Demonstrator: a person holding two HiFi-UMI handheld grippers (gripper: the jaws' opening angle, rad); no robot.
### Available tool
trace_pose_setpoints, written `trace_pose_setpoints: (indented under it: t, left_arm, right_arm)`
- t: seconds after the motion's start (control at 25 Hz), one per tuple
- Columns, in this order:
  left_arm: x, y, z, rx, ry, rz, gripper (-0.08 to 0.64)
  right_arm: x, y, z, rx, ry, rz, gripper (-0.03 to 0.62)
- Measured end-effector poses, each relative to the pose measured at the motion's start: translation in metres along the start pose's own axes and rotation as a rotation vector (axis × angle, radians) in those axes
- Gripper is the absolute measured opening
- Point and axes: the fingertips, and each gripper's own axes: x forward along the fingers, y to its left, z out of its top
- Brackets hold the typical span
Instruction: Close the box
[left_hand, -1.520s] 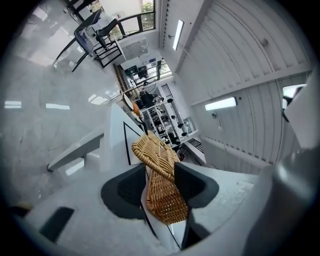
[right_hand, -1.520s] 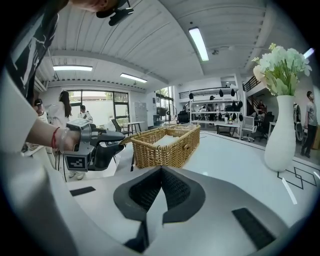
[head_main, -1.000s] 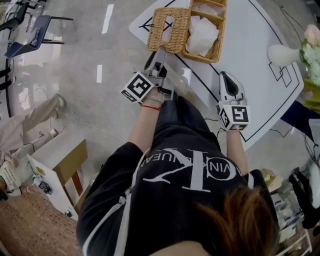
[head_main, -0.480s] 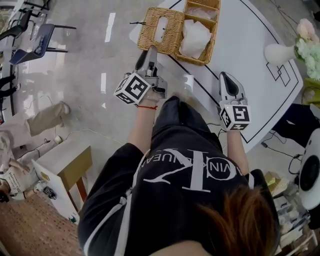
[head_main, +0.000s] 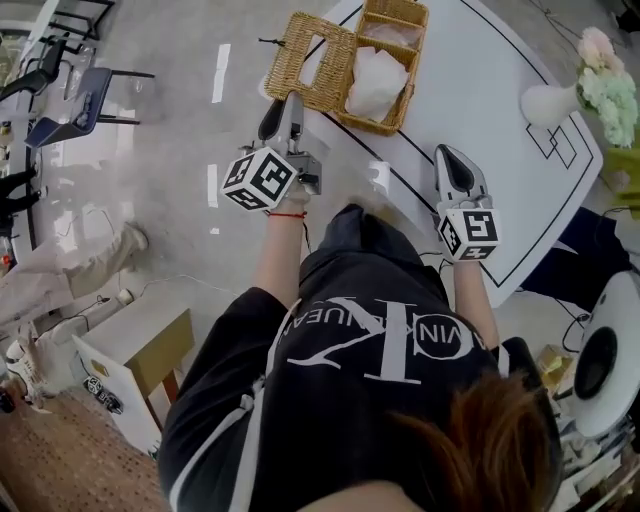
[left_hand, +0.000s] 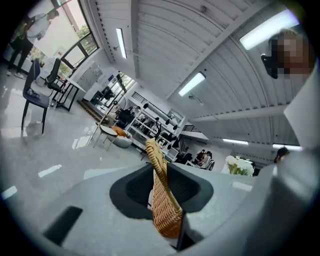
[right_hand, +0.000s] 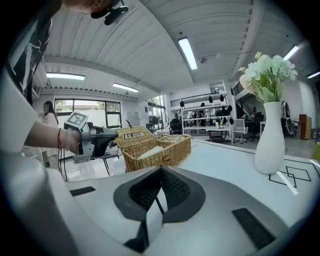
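**Q:** What does the left gripper hold?

**A:** The wicker lid of the basket box. Its jaws have just been closing, and the lid's free edge sits between them, pinched edge-on. The box stands at the near corner of the white table. The lid hangs open to the box's left, out past the table's edge, and appears to be hinged along the left rim.

**Q:** And the right gripper?

**A:** It hovers over the table, well apart from the box, with its jaws together and nothing between them.

**Q:** How is the closing done well?

**A:** Probably by carrying the lid in an arc about its hinge, up and over toward the right. A straight push across would likely drag so light a box along the table. A grip near the middle of the free edge should keep the weave from twisting.

**Q:** What could hinder it?

**A:** The white cloth fills its compartment close to the rim, as far as can be judged, and may hold the lid off. The idle gripper could steady the far wall. The lid is best let go only once it rests on the rim.
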Motion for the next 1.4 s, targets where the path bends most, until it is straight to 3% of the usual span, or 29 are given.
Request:
trace_pose_setpoints:
  t: [0.28, 0.6, 0.8, 1.4]
  left_arm:
    - [0.007, -0.009, 0.018, 0.096, -0.008, -0.008, 0.069]
    - [0.009, -0.033, 0.019, 0.31, 0.013, -0.048, 0.061]
    - [0.009, -0.046, 0.015, 0.402, 0.027, -0.079, 0.054]
    - [0.01, -0.074, 0.001, 0.518, 0.058, -0.165, 0.04]
  right_arm:
    - [-0.007, -0.003, 0.007, 0.005, -0.015, -0.026, -0.002]
    - [-0.011, -0.007, 0.004, 0.015, -0.018, -0.037, -0.002]
    - [-0.009, -0.006, 0.002, 0.02, -0.018, -0.027, -0.002]
    - [-0.003, -0.006, 0.001, 0.031, -0.019, -0.002, -0.002]
